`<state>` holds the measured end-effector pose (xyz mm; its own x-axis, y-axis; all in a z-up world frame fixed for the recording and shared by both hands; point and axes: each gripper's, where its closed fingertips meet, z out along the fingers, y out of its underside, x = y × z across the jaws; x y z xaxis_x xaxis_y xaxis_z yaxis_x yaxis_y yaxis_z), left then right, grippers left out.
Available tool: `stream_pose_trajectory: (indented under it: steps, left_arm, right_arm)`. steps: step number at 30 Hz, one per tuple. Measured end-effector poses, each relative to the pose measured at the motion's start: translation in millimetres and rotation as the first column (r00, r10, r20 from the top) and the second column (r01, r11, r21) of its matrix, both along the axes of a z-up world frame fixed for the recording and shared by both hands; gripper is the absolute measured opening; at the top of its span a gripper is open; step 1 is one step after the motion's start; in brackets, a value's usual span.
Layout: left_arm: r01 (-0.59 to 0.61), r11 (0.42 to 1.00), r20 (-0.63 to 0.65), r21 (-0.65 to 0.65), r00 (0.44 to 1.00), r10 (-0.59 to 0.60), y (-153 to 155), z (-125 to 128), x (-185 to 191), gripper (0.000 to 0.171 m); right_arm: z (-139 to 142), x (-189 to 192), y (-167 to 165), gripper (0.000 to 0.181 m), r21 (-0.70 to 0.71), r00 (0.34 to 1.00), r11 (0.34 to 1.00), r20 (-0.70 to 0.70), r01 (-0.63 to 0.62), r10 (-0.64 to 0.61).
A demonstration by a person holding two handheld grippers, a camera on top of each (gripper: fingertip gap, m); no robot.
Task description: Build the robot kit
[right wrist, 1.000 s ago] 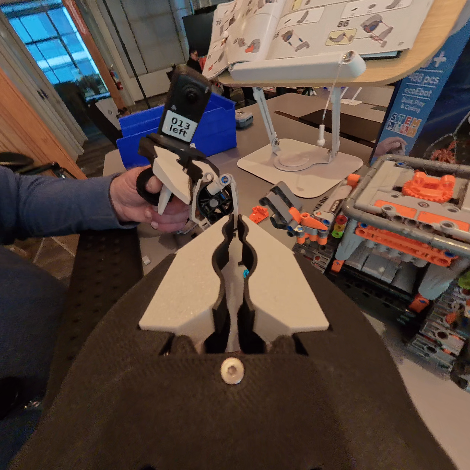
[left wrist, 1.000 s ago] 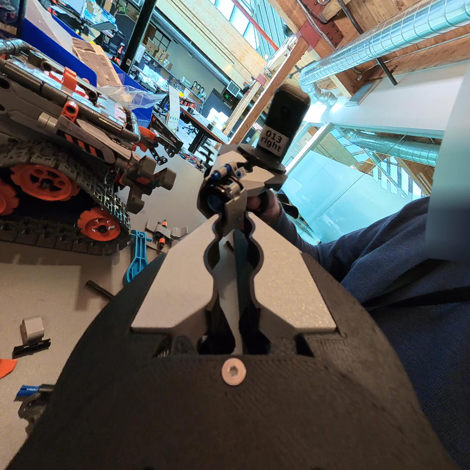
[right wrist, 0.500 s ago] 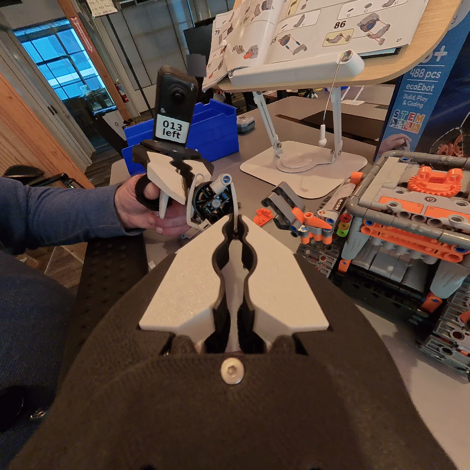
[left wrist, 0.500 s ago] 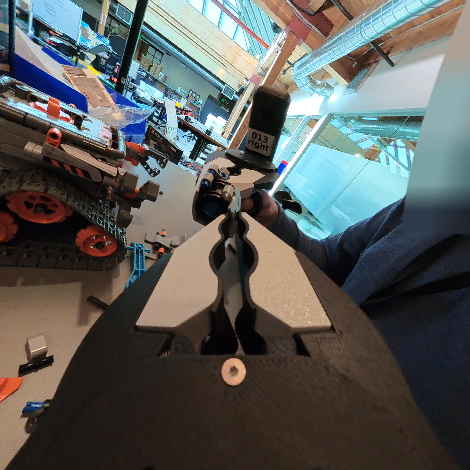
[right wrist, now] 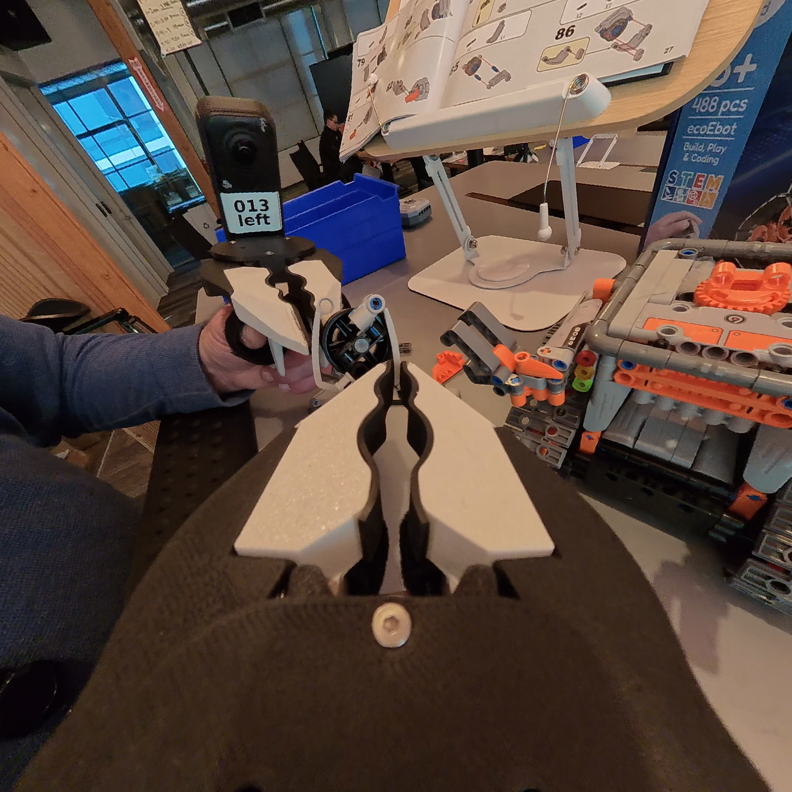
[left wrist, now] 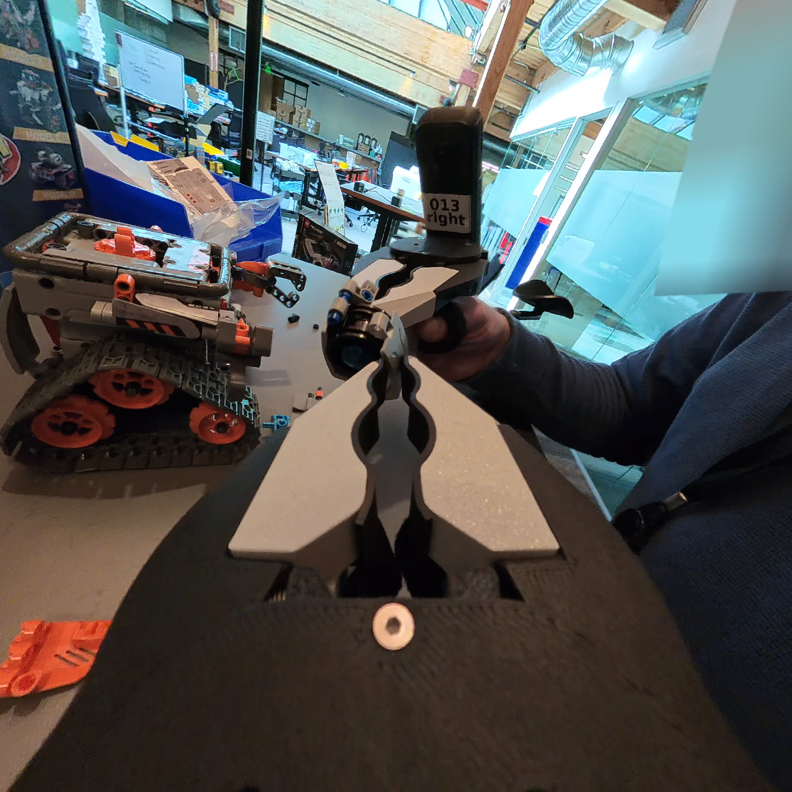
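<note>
Left hand-held gripper (left wrist: 392, 368) and right hand-held gripper (right wrist: 396, 373) both pinched narrow on the grey curved pieces of one small wheel assembly (right wrist: 355, 343), held in the air between the two tips. Tracked model (left wrist: 128, 343) on the surface (left wrist: 85, 535), left of the left hand-held gripper, right of the right one.

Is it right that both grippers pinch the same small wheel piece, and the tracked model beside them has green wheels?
No. The model's wheels are orange, as the left wrist view shows. Both grippers, left and right, do pinch the same wheel piece.
</note>
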<state>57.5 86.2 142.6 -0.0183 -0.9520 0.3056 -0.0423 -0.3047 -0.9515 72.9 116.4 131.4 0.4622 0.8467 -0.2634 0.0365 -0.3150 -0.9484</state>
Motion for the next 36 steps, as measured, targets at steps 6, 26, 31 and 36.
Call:
stream_pose_trajectory:
  steps: [6,26,31,36]
  left_arm:
    - [0.002,0.999,-0.007,0.032,1.000,-0.002,-2,0,-1,0.002]
    - [-0.044,0.821,-0.164,0.570,0.972,0.166,-14,-7,2,0.000]
    - [-0.075,0.723,-0.160,0.687,0.954,0.252,-12,-5,0,0.002]
    - [-0.083,0.750,-0.161,0.656,0.956,0.247,-8,-7,-3,0.012]
  right_arm:
    - [0,1,-2,0.002,-0.004,1.000,1.000,-0.016,-0.025,0.025]
    - [27,-4,-26,0.013,0.225,0.985,0.960,-0.009,-0.169,0.175]
    - [35,-6,-35,0.012,0.555,0.988,0.824,0.152,-0.116,0.037]
    - [37,-6,-34,0.010,0.693,0.964,0.715,0.244,-0.094,-0.109]
